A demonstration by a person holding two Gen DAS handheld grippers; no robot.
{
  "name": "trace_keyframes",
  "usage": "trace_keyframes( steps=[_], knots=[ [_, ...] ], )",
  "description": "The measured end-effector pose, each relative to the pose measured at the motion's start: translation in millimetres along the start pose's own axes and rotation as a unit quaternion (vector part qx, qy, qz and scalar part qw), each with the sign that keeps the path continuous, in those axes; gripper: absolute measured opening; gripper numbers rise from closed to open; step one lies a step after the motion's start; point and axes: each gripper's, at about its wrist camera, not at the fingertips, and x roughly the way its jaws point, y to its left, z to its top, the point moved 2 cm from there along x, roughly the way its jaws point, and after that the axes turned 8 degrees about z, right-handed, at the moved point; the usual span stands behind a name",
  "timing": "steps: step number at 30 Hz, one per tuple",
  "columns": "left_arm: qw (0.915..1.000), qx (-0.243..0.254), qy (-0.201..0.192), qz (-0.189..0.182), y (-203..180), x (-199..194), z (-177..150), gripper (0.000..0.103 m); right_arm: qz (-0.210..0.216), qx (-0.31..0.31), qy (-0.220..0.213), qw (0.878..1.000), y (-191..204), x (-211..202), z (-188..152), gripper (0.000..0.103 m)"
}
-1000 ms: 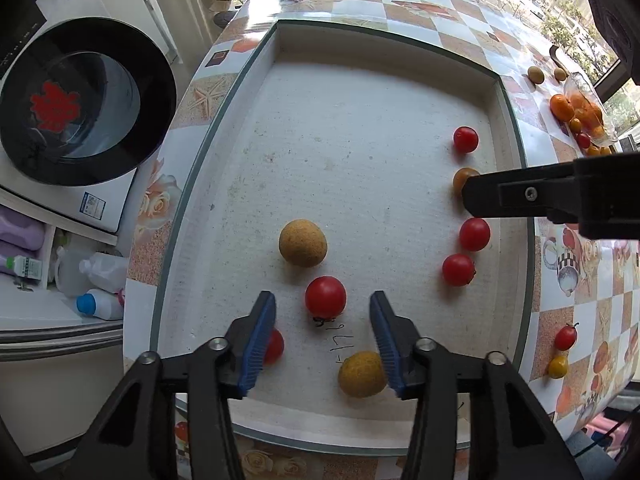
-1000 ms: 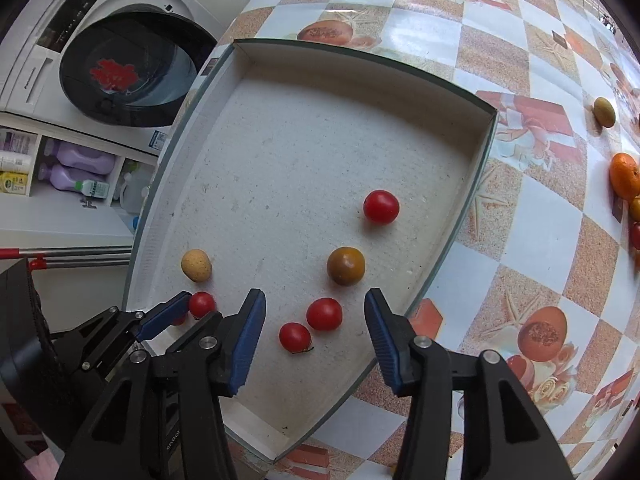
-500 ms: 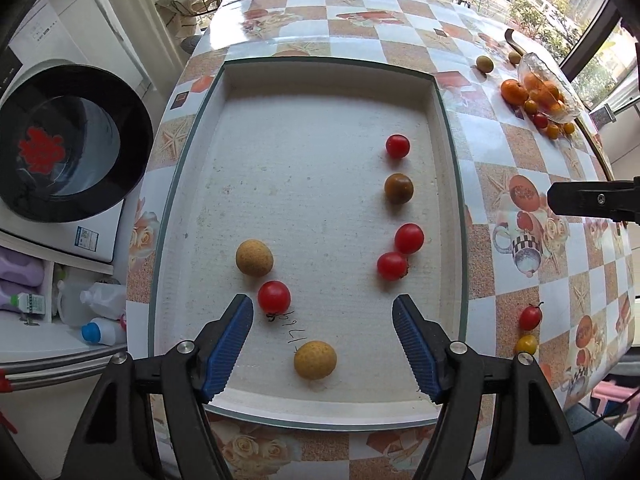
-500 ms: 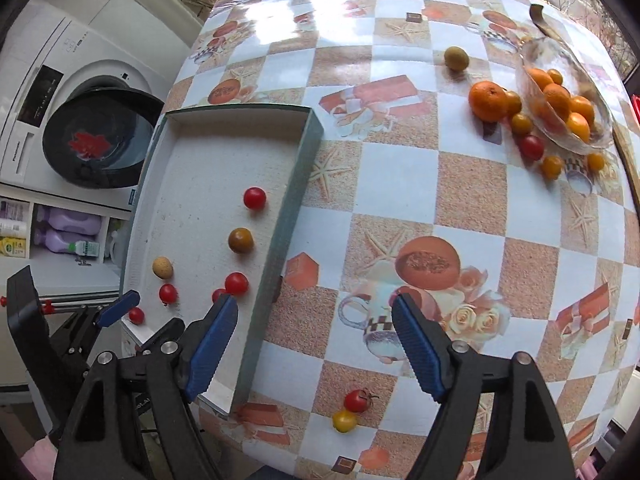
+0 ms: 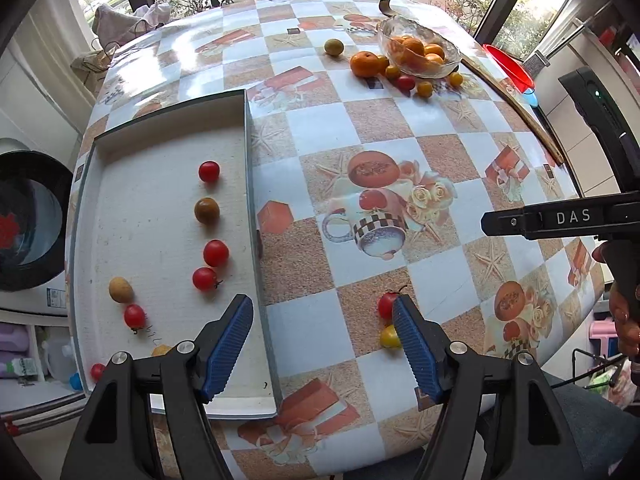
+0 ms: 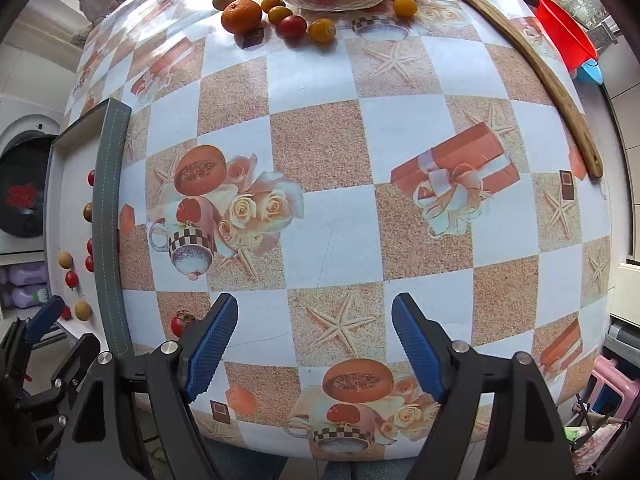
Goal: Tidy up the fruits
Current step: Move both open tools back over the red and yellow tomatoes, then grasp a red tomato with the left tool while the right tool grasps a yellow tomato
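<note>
A grey tray (image 5: 250, 184) with a white floor holds several red tomatoes (image 5: 209, 171), a brown one (image 5: 207, 210) and tan round fruits (image 5: 120, 289). A red tomato (image 5: 385, 305) and a yellow one (image 5: 389, 337) lie on the tablecloth beside my left gripper's right finger. My left gripper (image 5: 323, 344) is open and empty above the tray's right wall. My right gripper (image 6: 314, 344) is open and empty over bare tablecloth; the red tomato (image 6: 179, 322) shows left of it. A glass bowl (image 5: 418, 46) of oranges stands far back with loose fruit around it.
The tray's wall (image 6: 109, 216) lies at the left in the right wrist view. A wooden strip (image 6: 560, 92) and a red funnel (image 6: 566, 38) sit at the table's right edge. A washing machine (image 5: 24, 220) stands left of the table.
Both grippers have pulled back and swung right, away from the tray and out over the tablecloth. Both stay open and empty.
</note>
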Motion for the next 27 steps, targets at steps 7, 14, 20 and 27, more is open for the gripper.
trace_keyframes(
  steps=[7, 14, 20, 27],
  knots=[
    [0.9979, -0.055, 0.028, 0.019, -33.6, 26.2, -1.5, 0.073, -0.004, -0.074, -0.050, 0.996, -8.8, -7.0, 40.5, 0.082],
    [0.9874, -0.147, 0.021, 0.056, -45.7, 41.4, -5.1, 0.073, 0.004, -0.121, -0.101, 0.988, -13.7, -0.1, 91.9, 0.082],
    [0.9794, -0.188, 0.025, 0.069, -50.9, 52.5, -10.5, 0.073, 0.005, -0.147, -0.132, 0.980, -13.4, 10.4, 119.2, 0.081],
    [0.9772, -0.198, 0.024, 0.073, -54.0, 66.5, -16.2, 0.073, -0.006, -0.182, -0.160, 0.970, 1.5, 21.9, 139.4, 0.072]
  ],
)
